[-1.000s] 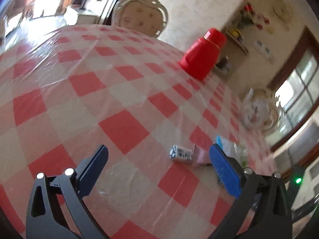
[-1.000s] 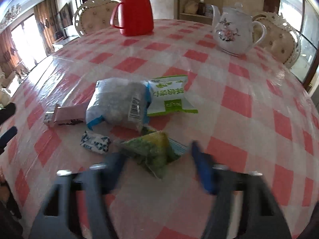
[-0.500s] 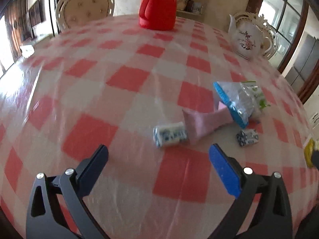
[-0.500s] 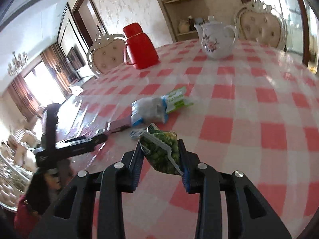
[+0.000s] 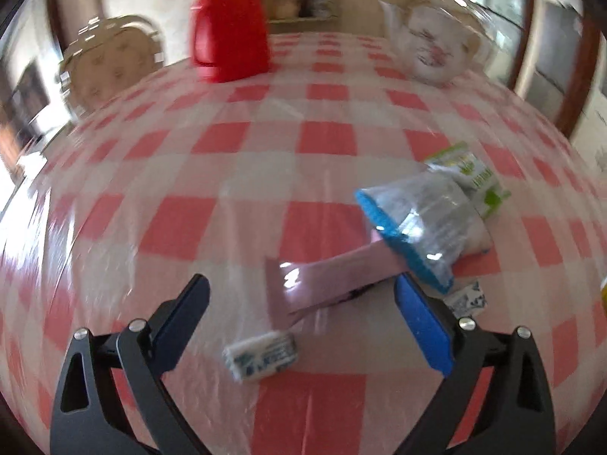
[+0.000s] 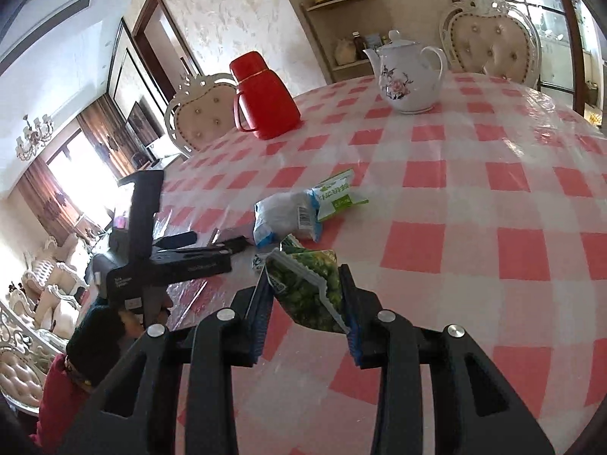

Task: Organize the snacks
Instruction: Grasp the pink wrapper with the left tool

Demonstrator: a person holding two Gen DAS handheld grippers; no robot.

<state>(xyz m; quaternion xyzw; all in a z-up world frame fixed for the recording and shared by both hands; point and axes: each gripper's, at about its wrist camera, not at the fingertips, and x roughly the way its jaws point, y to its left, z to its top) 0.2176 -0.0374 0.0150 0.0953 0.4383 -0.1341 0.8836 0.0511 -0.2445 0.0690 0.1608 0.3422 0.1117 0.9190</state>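
My left gripper [image 5: 303,307] is open and low over the checked table, its jaws on either side of a pink bar wrapper [image 5: 326,280]. A small white and blue candy [image 5: 261,352] lies just in front of it. A clear bag with a blue edge [image 5: 421,223] lies on the pink bar's far end, and a green and white packet [image 5: 470,174] lies behind it. Another small candy [image 5: 466,299] lies at the right. My right gripper [image 6: 307,295] is shut on a green pea packet [image 6: 311,288], held above the table. The left gripper [image 6: 182,254] also shows there.
A red thermos [image 5: 227,26] and a white flowered teapot [image 5: 428,45] stand at the far side of the table [image 5: 189,174]. Cream padded chairs [image 6: 493,41] stand around it. A wall shelf [image 6: 341,0] with jars is behind.
My left gripper moved forward toward the snack pile, now straddling the pink bar. My right gripper lifted the pea packet a little higher and stayed shut on it.
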